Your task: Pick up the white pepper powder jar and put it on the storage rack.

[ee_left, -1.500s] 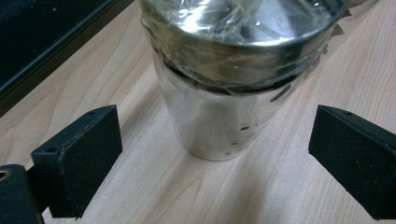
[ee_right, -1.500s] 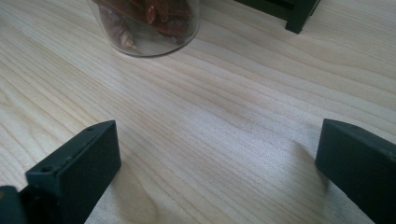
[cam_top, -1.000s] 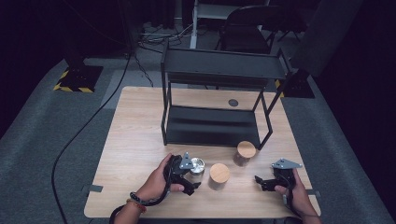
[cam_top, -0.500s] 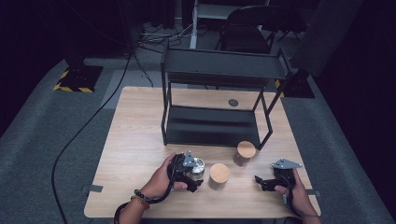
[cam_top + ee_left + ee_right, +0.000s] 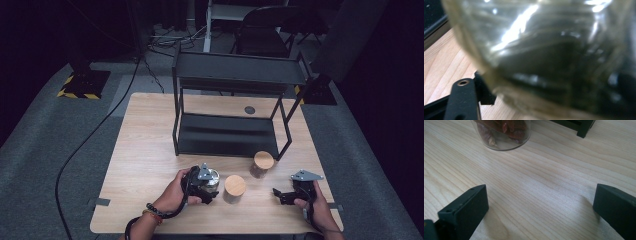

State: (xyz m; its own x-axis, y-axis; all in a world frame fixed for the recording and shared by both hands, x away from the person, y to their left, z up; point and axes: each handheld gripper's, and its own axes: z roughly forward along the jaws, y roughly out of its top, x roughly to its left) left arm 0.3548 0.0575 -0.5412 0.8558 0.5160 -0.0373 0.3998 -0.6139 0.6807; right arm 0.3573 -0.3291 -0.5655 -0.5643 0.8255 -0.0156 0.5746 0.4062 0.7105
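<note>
So my left gripper [image 5: 207, 184] has its jaws clamped on a glass jar [image 5: 212, 178] — they have just been closing, and now the jar sits right between them, pressed from both sides. In the left gripper view the jar's glass [image 5: 554, 57] is so close that it's all blur and glare, with one black jaw poking up at the lower left. The jar stands upright near the front edge of the bench [image 5: 145, 150], long axis straight up and down, mouth end pointing at the ceiling. I can't tell what's inside, and its top is tucked under my gripper's grey plate.

Count time: three jars in total. The one I'm gripping, a second jar with a wooden lid [image 5: 234, 188] just beside it to the right, and a third jar with a wooden lid [image 5: 262, 164] a bit farther back, near the front right leg of the rack [image 5: 235, 75]. All three stand upright. One black two-level rack, sitting mid-bench.

My right gripper [image 5: 286, 195] rests low near the bench's right front corner, jaws spread wide with nothing but bare wood between them. In the right gripper view I can see the bottom of a jar [image 5: 502, 133] ahead of it, with reddish-brown stuff inside, well clear of the jaws.
</note>
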